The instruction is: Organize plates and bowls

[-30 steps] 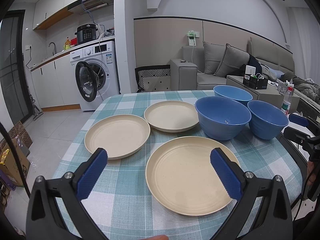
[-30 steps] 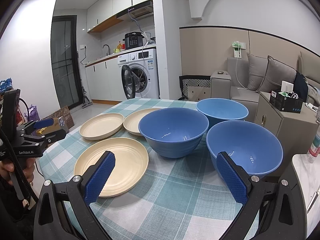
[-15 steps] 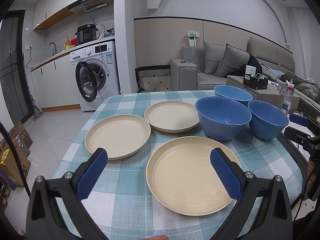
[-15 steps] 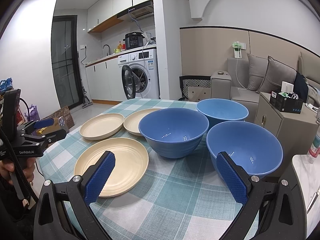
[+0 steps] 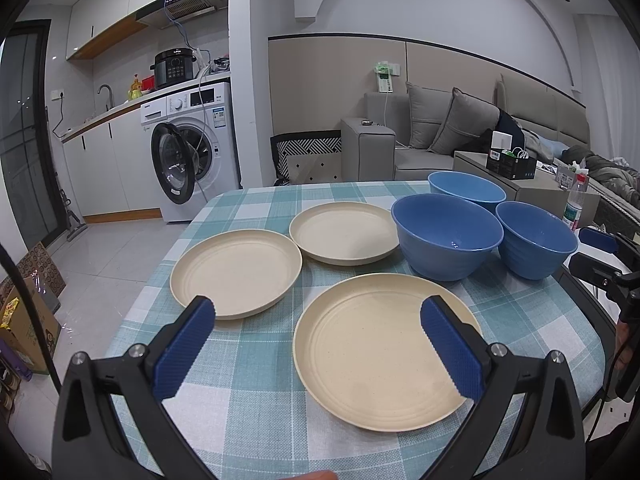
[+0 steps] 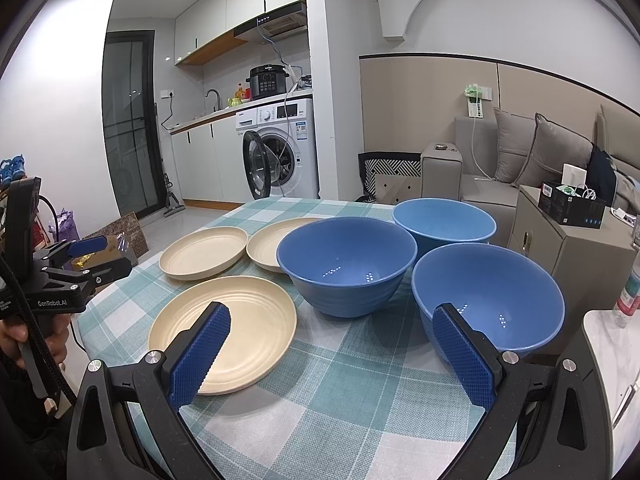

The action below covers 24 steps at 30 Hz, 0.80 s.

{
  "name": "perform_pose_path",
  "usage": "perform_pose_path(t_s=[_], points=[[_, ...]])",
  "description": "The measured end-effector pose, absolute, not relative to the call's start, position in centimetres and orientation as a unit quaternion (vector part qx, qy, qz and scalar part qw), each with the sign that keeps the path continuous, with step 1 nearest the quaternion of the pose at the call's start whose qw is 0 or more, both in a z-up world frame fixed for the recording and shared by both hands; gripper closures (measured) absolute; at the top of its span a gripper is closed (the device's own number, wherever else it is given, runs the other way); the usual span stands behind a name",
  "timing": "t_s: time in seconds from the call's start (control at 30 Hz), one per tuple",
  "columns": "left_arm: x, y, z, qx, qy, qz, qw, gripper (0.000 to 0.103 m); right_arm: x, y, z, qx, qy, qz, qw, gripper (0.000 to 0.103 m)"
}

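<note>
Almost nothing has moved since a second ago: the left gripper (image 5: 318, 338) and right gripper (image 6: 334, 350) both hover released and empty at the near edge of the checked tablecloth (image 5: 256, 396). Three cream plates (image 5: 236, 272) lie singly at 10 to 12 o'clock, three blue bowls (image 6: 347, 266) at 1 to 2 o'clock, probably awaiting stacking. A washing machine (image 5: 192, 152) and sofa (image 5: 448, 136) stand behind
</note>
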State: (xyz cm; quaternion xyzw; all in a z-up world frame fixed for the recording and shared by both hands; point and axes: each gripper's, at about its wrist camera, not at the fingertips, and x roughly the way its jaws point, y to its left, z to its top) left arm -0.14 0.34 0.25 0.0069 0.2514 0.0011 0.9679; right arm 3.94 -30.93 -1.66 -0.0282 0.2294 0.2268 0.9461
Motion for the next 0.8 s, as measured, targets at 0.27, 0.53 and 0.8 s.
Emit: perform_pose_path(t_s=[0.27, 0.53, 0.8], points=[[0.11, 0.8, 0.06, 0.005, 0.251, 0.002, 0.968, 0.0, 3.71, -30.8, -1.46, -0.027, 0.228, 0.225, 0.947, 0.0], [0.05, 1.11, 0.14, 0.004, 0.252, 0.004, 0.968, 0.0, 3.85, -31.04, -1.42, -0.029, 0.229, 0.227, 0.946, 0.0], [0.14, 1.27, 0.1, 0.003, 0.252, 0.009, 0.968, 0.0, 3.87, -30.88, -1.58, -0.029, 0.229, 0.228, 0.946, 0.0]])
